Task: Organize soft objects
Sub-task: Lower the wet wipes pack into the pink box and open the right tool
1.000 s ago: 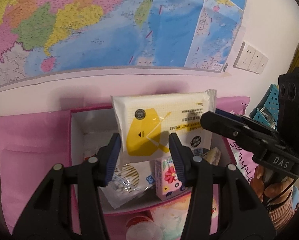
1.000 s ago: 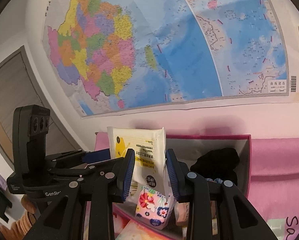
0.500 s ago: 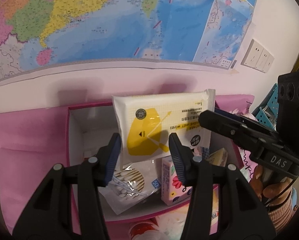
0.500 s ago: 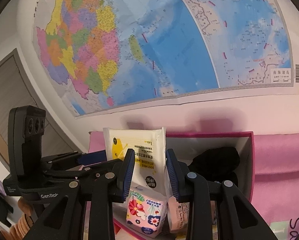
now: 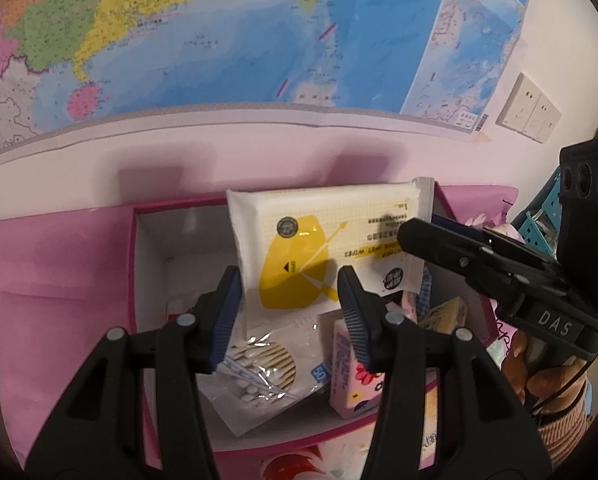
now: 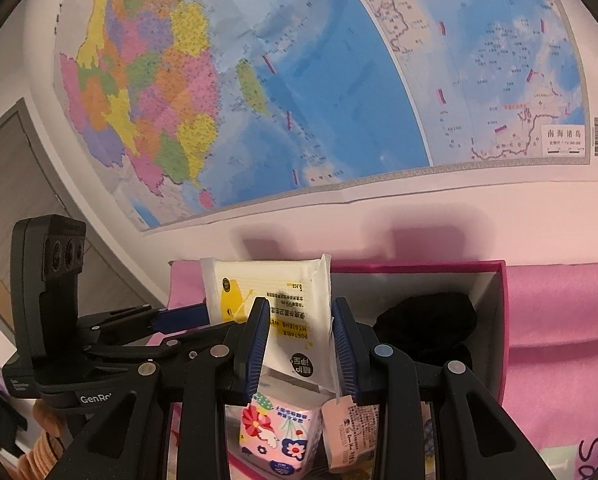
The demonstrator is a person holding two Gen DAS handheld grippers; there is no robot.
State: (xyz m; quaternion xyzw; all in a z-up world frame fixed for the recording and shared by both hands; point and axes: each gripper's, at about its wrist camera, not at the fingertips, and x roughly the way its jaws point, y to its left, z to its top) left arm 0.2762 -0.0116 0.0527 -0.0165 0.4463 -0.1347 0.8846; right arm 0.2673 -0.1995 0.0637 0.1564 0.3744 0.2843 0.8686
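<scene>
Wet-wipes pack (image 5: 323,240), soft and slippery-looking: left tongs (image 5: 291,304) and right tongs (image 6: 301,344) both clamp its edges above the pink box (image 5: 133,264).

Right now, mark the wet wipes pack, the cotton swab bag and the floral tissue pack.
wet wipes pack (image 5: 299,264), left wrist view, on its yellow printed panel.
cotton swab bag (image 5: 259,364), left wrist view, on the swabs behind the clear window.
floral tissue pack (image 6: 279,432), right wrist view, on its flowered front face.

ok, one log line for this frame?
left tool: shut on wipes pack | right tool: shut on wipes pack | pack: above pink box | box holds: swabs, tissues
</scene>
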